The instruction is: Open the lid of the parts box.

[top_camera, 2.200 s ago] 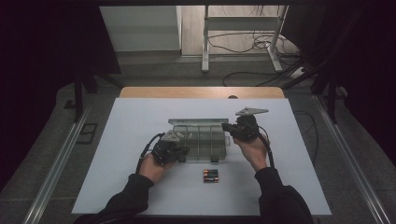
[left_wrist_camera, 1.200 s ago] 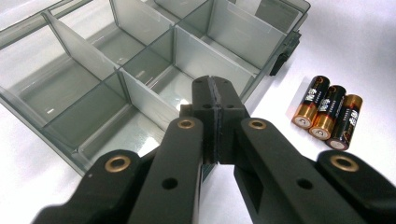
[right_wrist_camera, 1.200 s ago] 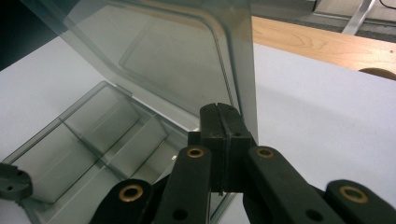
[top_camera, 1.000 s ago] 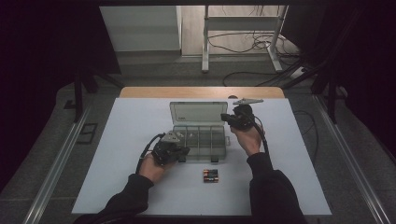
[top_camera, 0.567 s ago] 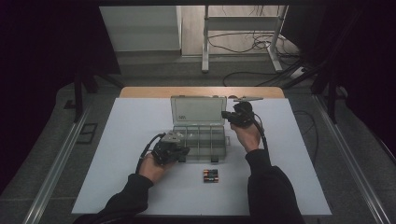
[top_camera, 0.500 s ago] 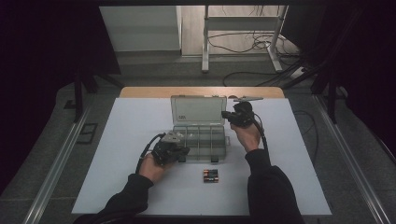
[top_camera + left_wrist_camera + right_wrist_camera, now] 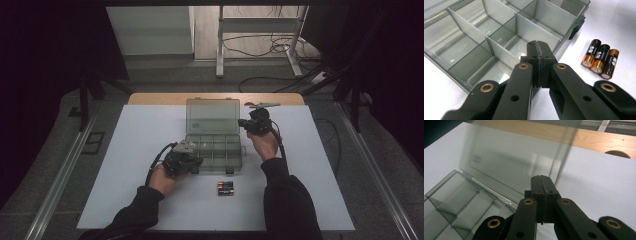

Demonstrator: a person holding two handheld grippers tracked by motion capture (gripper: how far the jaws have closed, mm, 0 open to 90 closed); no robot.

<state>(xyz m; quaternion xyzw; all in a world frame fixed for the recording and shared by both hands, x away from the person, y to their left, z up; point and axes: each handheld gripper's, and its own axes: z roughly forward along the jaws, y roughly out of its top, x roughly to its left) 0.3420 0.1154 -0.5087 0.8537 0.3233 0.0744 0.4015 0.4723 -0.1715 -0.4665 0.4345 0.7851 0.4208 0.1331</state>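
Note:
A clear grey compartment box (image 7: 214,150) lies open mid-table, its lid (image 7: 212,116) standing nearly upright at the back. My left gripper (image 7: 189,161) is shut and empty, with its tip (image 7: 539,45) over the box's near left corner, above an empty compartment (image 7: 480,66). Beside the lid's right edge (image 7: 560,157), my right gripper (image 7: 244,123) is also shut with nothing held; I cannot tell whether its tip (image 7: 541,179) touches the lid. Three AA batteries (image 7: 226,188) lie side by side on the white tabletop in front of the box, seen again as batteries (image 7: 600,59).
The white tabletop (image 7: 125,165) has a wooden strip (image 7: 160,98) along its far edge. A black latch (image 7: 574,31) sits on the box's front wall. Beyond the table are a metal stand (image 7: 220,45) and cables (image 7: 260,42) on the floor.
The lid has swung up from nearly flat to almost upright. My right gripper moved up and away from the person alongside it. The left gripper has stayed put.

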